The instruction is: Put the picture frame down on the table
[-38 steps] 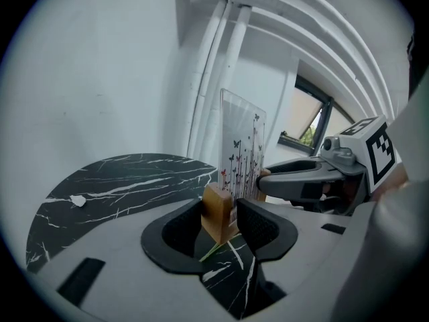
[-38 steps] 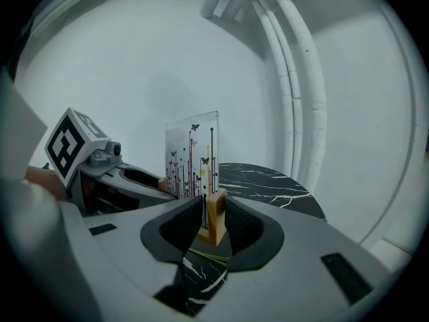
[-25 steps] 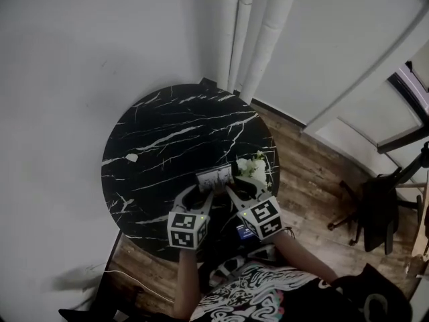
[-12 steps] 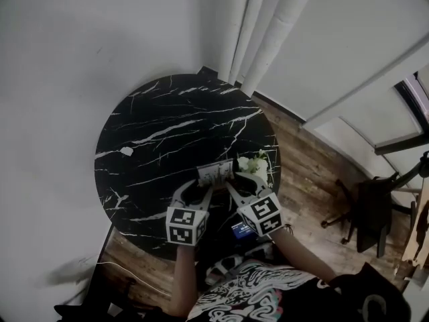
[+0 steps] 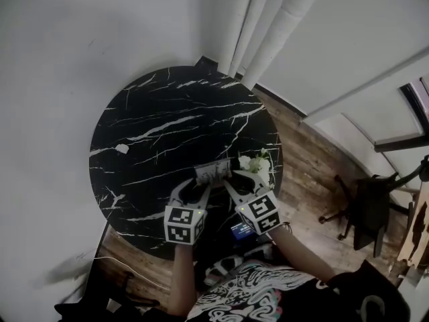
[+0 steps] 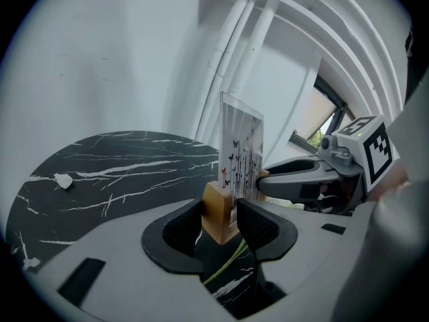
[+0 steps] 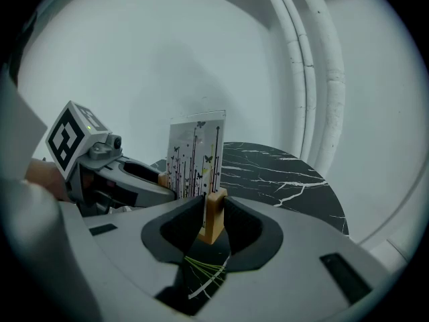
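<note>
The picture frame (image 5: 214, 174) is a clear upright panel printed with butterflies and stems, standing in small wooden blocks. It hangs upright just over the near right part of the round black marble table (image 5: 167, 106). My left gripper (image 5: 196, 188) is shut on the frame's left wooden block (image 6: 218, 213). My right gripper (image 5: 233, 186) is shut on the right block (image 7: 213, 215). The panel (image 6: 240, 153) rises between the two grippers, and each gripper view shows the other gripper (image 6: 301, 178) (image 7: 131, 180) across the panel (image 7: 194, 154). Whether the base touches the table is hidden.
White flowers (image 5: 255, 165) sit at the table's right edge, close beside the right gripper. A small white scrap (image 5: 121, 149) lies on the left of the table. White pipes (image 5: 268, 19) run up the wall behind. A dark chair (image 5: 372, 210) stands on the wooden floor at right.
Both grippers have sunk a little toward the table top with the frame still held upright between them. The head view has shifted slightly.
</note>
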Demonstrator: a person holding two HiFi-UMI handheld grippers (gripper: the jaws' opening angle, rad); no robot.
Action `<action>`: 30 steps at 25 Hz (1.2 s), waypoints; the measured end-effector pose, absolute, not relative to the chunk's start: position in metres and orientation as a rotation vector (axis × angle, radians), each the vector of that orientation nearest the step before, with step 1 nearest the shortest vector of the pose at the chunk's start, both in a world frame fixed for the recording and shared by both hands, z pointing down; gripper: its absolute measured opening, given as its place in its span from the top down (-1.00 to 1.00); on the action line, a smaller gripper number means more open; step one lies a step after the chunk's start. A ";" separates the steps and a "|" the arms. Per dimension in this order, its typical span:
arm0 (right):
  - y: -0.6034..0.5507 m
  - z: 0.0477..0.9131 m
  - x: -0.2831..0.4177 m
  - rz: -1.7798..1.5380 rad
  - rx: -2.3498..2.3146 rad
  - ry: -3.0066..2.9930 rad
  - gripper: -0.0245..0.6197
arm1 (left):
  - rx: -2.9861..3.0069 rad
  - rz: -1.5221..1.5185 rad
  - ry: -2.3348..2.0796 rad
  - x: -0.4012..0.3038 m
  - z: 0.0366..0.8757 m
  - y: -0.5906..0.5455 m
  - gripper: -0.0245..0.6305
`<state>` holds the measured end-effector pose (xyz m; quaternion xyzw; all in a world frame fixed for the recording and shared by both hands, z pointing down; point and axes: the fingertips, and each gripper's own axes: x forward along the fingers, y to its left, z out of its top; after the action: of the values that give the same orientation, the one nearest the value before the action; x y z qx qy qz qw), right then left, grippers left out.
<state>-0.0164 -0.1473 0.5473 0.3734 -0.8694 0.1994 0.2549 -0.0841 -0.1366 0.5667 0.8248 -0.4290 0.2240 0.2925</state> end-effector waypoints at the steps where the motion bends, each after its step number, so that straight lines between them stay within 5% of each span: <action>1: -0.148 0.550 -0.017 0.543 1.008 -2.358 0.61 | 2.191 0.602 -1.141 -0.085 0.569 -0.137 0.40; 30: -0.164 0.610 -0.031 0.525 0.854 -2.272 0.66 | 2.119 0.727 -1.125 -0.097 0.629 -0.148 0.40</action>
<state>-0.0312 -0.1640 0.6097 0.3255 -0.8658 0.2002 0.3231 -0.0973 -0.1484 0.6291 0.8032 -0.4263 0.2754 0.3120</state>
